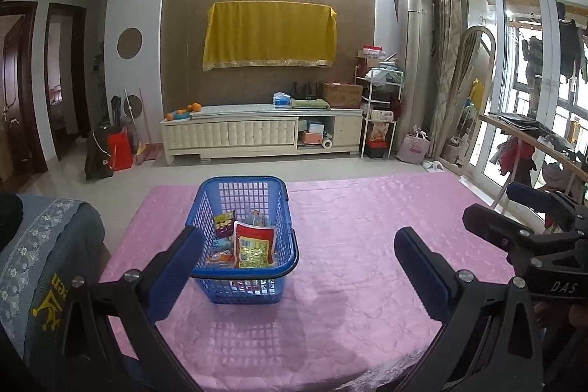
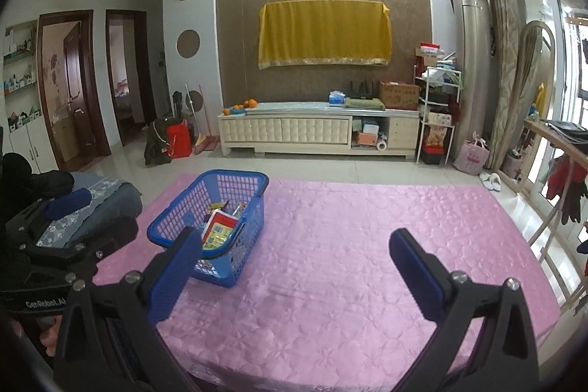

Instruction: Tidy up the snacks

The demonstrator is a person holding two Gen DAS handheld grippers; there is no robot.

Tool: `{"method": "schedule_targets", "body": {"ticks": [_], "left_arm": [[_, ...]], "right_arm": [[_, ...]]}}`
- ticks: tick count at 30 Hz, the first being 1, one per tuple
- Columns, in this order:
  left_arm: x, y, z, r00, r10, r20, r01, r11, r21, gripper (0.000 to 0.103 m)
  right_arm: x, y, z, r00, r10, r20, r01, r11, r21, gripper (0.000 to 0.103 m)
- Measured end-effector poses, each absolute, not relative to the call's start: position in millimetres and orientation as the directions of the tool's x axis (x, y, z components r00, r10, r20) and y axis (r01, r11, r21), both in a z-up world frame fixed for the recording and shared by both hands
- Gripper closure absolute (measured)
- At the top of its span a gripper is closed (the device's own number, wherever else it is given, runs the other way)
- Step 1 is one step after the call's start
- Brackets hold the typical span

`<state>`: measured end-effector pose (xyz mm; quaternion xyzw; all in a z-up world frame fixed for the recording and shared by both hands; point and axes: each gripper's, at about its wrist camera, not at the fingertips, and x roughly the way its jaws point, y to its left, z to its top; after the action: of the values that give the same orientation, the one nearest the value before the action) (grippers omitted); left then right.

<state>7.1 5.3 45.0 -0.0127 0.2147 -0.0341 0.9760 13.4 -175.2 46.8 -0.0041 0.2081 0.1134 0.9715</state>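
Note:
A blue plastic basket point(image 1: 283, 204) stands on the pink quilted tablecloth point(image 1: 367, 226), left of the table's middle. Inside it lie several snack packs, among them a red and yellow pack point(image 1: 254, 245) leaning upright and a purple and yellow pack point(image 1: 223, 222). My left gripper point(image 1: 299, 267) is open, close in front of the basket, with nothing between its fingers. In the right wrist view the basket point(image 2: 253, 204) sits ahead to the left, with the red and yellow pack point(image 2: 217, 234) showing. My right gripper point(image 2: 294, 267) is open over bare cloth. The right gripper's body point(image 1: 533, 245) shows at the left view's right edge.
A grey-blue cushioned seat point(image 1: 44, 245) with a lace cover stands at the table's left side. Beyond the table are the tiled floor, a white TV cabinet point(image 1: 257, 131) and a rack with boxes point(image 1: 382, 109). A wooden rail with hanging clothes point(image 1: 533, 142) stands at right.

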Motion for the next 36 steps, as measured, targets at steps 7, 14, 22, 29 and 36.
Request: {"method": "schedule_targets", "body": {"ticks": [7,14,22,29,36], "left_arm": [[4,3,45,0.907,-0.065,-0.416,0.061,0.998,-0.024,0.000],[5,6,45,0.905,-0.074,-0.419,0.063,0.997,-0.040,0.000],[7,4,42,0.897,-0.085,-0.434,0.072,0.996,-0.045,0.000],[6,3,43,0.896,-0.089,-0.434,0.074,0.996,-0.049,0.000],[5,3,44,0.892,-0.095,-0.442,0.079,0.995,-0.053,0.000]], "right_arm": [[6,-171,45,0.885,0.221,-0.410,-0.226,0.973,0.038,0.000],[0,-168,45,0.882,0.232,-0.410,-0.237,0.971,0.040,0.000],[-3,-166,44,0.884,0.219,-0.413,-0.227,0.973,0.030,0.000],[-4,-165,44,0.881,0.222,-0.418,-0.227,0.973,0.038,0.000],[-2,-166,43,0.880,0.216,-0.423,-0.220,0.975,0.040,0.000]]}}
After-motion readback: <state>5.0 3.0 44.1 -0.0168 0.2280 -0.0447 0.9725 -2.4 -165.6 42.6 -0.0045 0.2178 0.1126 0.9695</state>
